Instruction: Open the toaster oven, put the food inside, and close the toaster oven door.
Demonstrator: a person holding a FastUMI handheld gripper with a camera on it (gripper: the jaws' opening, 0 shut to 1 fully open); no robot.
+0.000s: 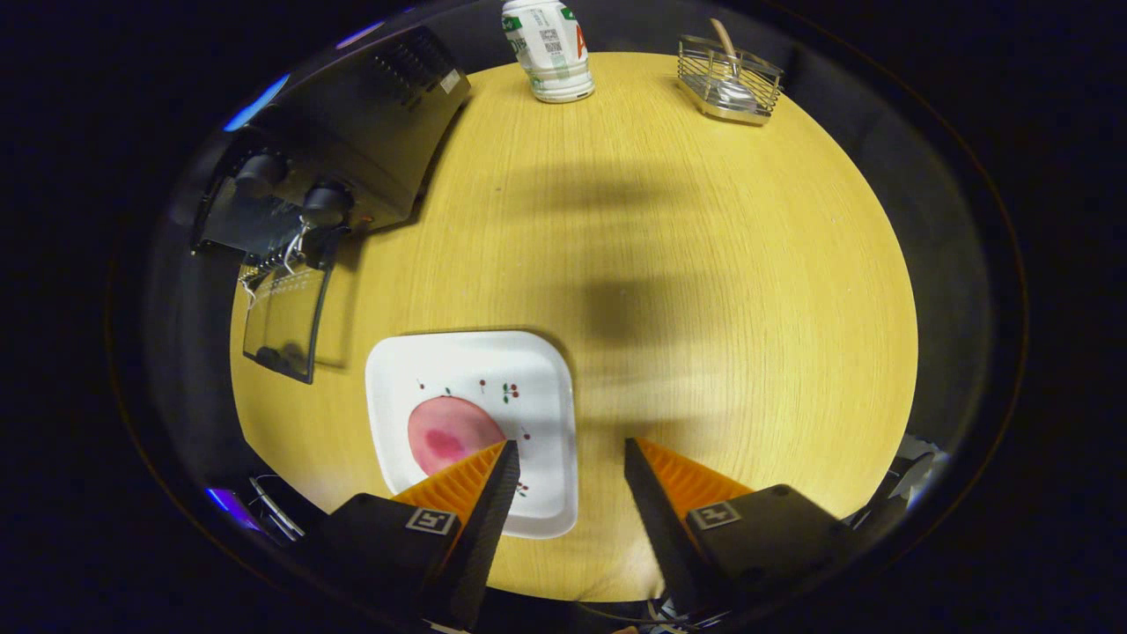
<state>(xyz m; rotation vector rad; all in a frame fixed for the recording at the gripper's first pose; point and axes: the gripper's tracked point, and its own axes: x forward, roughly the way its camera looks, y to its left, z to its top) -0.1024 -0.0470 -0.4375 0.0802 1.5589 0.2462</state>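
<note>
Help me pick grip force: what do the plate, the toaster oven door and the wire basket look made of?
Plate: glossy white, likely glazed ceramic or melamine.
Toaster oven door: see-through pane, probably glass, in a dark frame.
Wire basket: shiny thin rods, apparently chromed metal.
The gripper hangs open above the plate's edge.

White bottle (pixel 548 48), wire basket (pixel 729 79), perhaps a spoon inside, wooden table (pixel 704 264)
</note>
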